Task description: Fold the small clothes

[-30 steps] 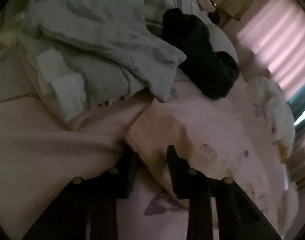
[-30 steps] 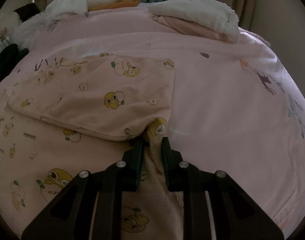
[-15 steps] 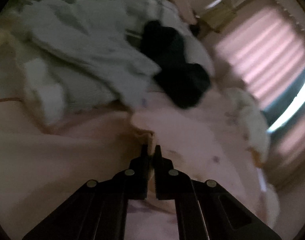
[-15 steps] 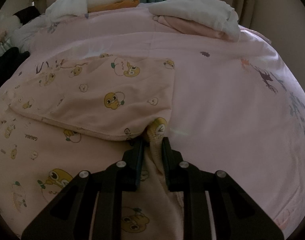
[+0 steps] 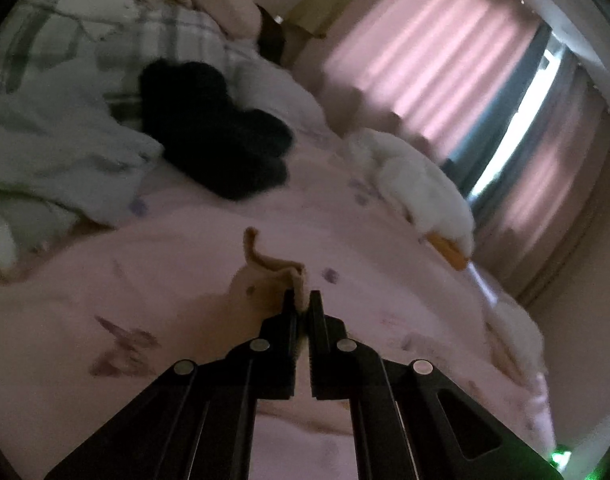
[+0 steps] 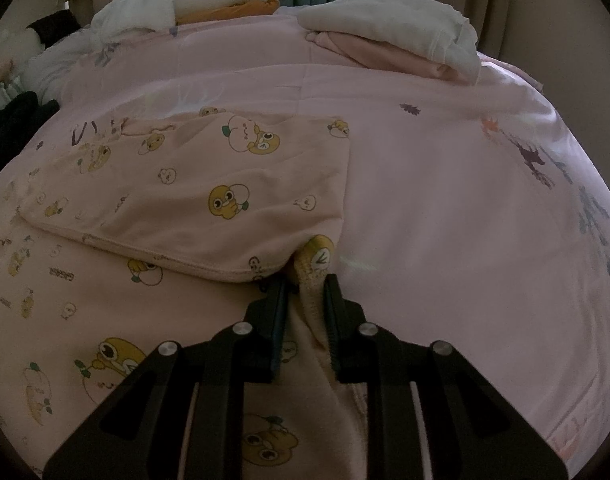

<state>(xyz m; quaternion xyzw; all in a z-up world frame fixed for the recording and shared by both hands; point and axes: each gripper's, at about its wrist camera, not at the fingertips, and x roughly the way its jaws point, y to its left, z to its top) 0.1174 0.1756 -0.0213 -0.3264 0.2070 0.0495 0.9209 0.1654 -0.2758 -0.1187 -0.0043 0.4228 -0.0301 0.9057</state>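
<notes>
A peach garment point(image 6: 209, 196) printed with yellow cartoon animals lies on the pink bedspread point(image 6: 445, 184), one part folded back over the rest. My right gripper point(image 6: 305, 284) is shut on a bunched fold of it at the folded part's near right corner. In the left wrist view my left gripper point(image 5: 303, 300) is shut on an edge of the same peach garment point(image 5: 265, 268) and holds it lifted off the bedspread point(image 5: 105, 280), the cloth curling up above the fingertips.
A stack of folded white and pink clothes point(image 6: 397, 32) lies at the far right of the bed. A white and orange bundle point(image 6: 193, 4) lies at the far edge by the curtains. A black garment point(image 5: 217, 136) and grey-white clothes point(image 5: 53, 140) lie to the left.
My left gripper closed on the garment's edge, lifted it and swung right toward the curtains. My right gripper has stayed shut on its fold without moving.
</notes>
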